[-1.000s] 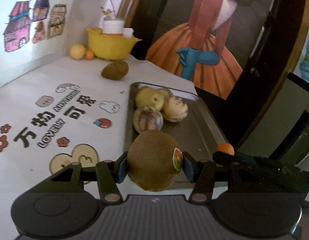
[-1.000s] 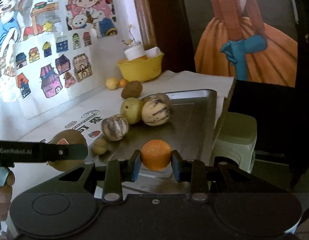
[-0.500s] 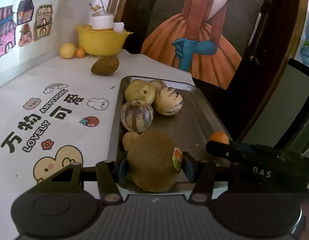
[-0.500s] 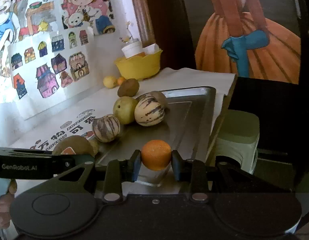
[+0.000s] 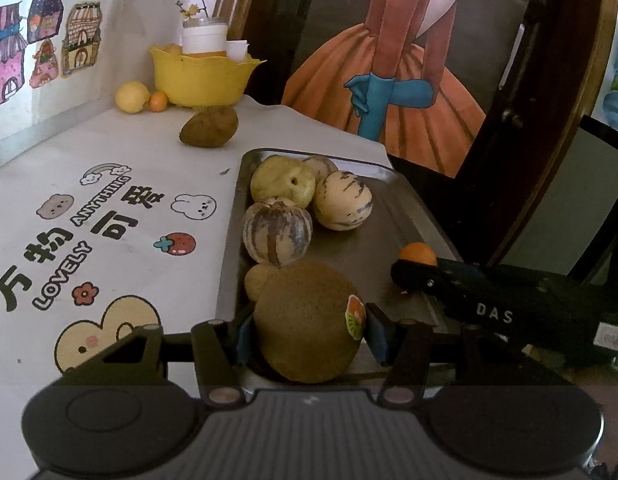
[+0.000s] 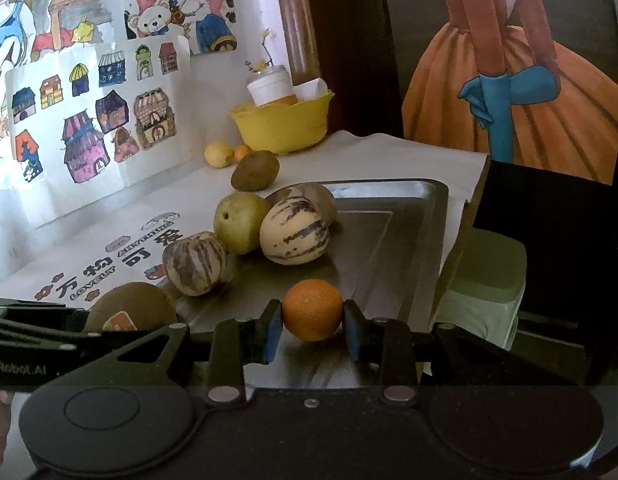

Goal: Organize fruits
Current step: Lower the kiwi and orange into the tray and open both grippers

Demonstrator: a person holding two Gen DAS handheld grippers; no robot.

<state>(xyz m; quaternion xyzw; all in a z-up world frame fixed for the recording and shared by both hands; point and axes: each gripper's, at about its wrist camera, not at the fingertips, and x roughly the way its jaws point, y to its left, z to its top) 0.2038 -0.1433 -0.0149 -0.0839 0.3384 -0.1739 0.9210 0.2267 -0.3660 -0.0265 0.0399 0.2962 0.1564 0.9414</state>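
My left gripper (image 5: 307, 334) is shut on a large brown kiwi (image 5: 307, 320) with a sticker, held over the near left corner of the metal tray (image 5: 393, 236). My right gripper (image 6: 312, 330) is shut on a small orange (image 6: 312, 309), held over the tray's near edge (image 6: 389, 236). The orange also shows in the left wrist view (image 5: 417, 254), and the kiwi in the right wrist view (image 6: 129, 310). The tray holds a green pear (image 5: 283, 180), striped melons (image 5: 277, 230) (image 5: 343, 200) and a small yellowish fruit (image 5: 257, 282).
On the white printed table cover (image 5: 109, 220), a brown fruit (image 5: 209, 126) lies beyond the tray. A yellow bowl (image 5: 201, 76) with a white jar stands at the far wall, with a lemon (image 5: 132, 96) and a small orange (image 5: 158, 101) beside it. The table's right edge drops off.
Both grippers have moved forward over the tray with their fruits still held. The kiwi has gone from beside the tray's left rim to above its near corner.
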